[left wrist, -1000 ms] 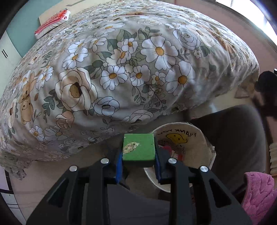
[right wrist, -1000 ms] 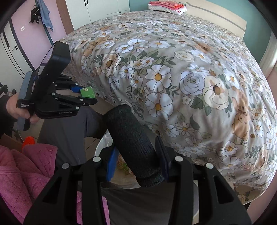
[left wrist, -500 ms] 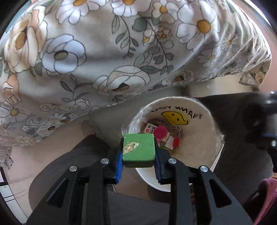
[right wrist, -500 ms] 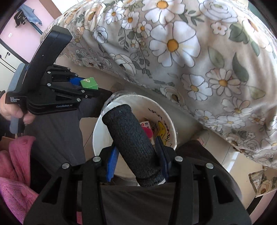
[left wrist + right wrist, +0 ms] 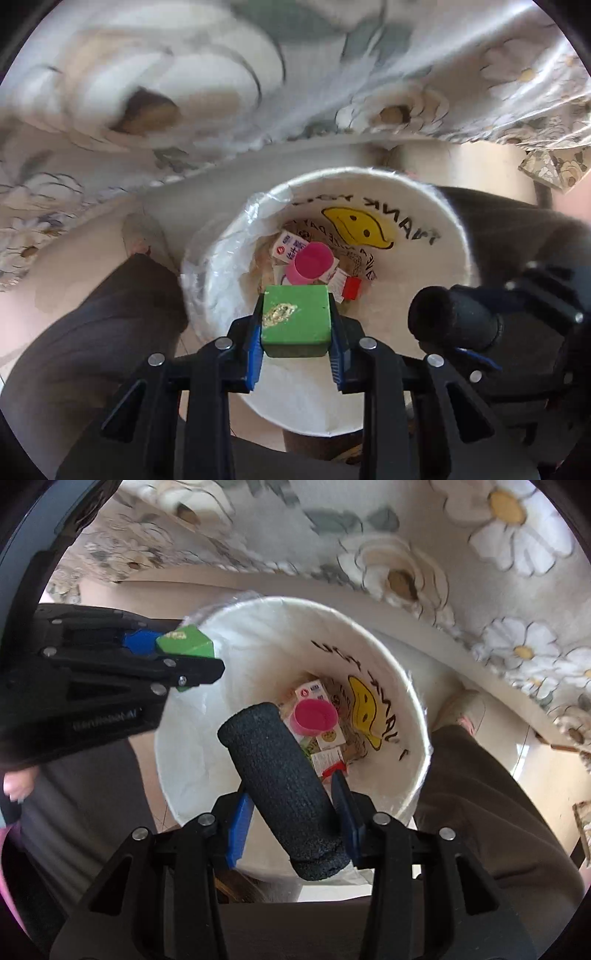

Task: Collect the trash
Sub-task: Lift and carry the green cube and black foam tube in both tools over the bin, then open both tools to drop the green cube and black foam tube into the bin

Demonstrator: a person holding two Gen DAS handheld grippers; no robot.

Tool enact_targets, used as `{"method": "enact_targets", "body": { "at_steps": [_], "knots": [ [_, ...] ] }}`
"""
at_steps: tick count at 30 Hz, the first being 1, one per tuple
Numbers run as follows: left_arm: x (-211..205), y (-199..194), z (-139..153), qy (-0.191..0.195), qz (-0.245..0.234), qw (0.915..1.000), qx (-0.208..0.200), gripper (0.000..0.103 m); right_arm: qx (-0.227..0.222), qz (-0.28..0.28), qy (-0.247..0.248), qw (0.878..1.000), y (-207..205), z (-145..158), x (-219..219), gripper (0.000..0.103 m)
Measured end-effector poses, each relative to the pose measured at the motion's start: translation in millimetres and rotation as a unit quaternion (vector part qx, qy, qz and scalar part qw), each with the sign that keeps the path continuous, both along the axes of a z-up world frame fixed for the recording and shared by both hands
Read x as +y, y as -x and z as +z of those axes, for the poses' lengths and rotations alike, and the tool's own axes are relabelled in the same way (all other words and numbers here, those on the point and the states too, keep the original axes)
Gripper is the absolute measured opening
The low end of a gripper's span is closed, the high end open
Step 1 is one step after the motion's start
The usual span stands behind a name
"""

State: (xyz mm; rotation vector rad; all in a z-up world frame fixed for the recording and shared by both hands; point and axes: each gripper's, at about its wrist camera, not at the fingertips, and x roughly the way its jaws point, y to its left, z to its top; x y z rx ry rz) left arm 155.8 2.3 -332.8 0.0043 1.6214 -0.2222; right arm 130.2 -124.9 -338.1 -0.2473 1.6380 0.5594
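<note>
Over the bin (image 5: 448,236), both grippers point down into its mouth. Left gripper (image 5: 295,325) has its jaws clamped on a green block (image 5: 295,319) with a scuffed patch on top, held above the near rim. Right gripper (image 5: 291,805) has its jaws closed on a black foam roll (image 5: 280,779), tilted over the opening. Inside the bin lie a pink cup (image 5: 314,716), small cartons and wrappers. Floral bedding (image 5: 480,554) hangs just beside the bin.

One white bin (image 5: 436,206), one pink cup (image 5: 312,263) inside the bin, one green block (image 5: 295,319), one black foam cylinder (image 5: 284,790) (both above the bin), two grippers
</note>
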Motion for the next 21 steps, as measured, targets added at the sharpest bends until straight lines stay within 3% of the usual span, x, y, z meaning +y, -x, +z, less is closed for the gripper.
{"method": "enact_targets", "body": {
  "at_steps": [6, 12, 18, 20, 21],
  "knots": [
    [-4, -4, -39, 0.014, 0.03, 0.9984, 0.046, 0.032, 0.044, -0.007, 0.028, 0.999, -6, -37, 14, 0.043],
    [-1, -7, -61, 0.021, 0.053, 0.9954, 0.077, 0.032, 0.075, -0.047, 0.022, 0.996, -11, -62, 10, 0.043],
    [-5, -5, -68, 0.006, 0.051, 0.9958, 0.076, 0.033, 0.096, -0.063, 0.031, 0.993, -18, -77, 5, 0.044],
    [-9, -7, -68, 0.0, 0.051, 0.996, 0.073, 0.055, 0.102, -0.06, 0.039, 0.992, -18, -81, 8, 0.044],
    [-9, -8, -67, -0.001, 0.051, 0.9963, 0.069, 0.075, 0.102, -0.058, 0.043, 0.992, -19, -83, 9, 0.047]
  ]
}}
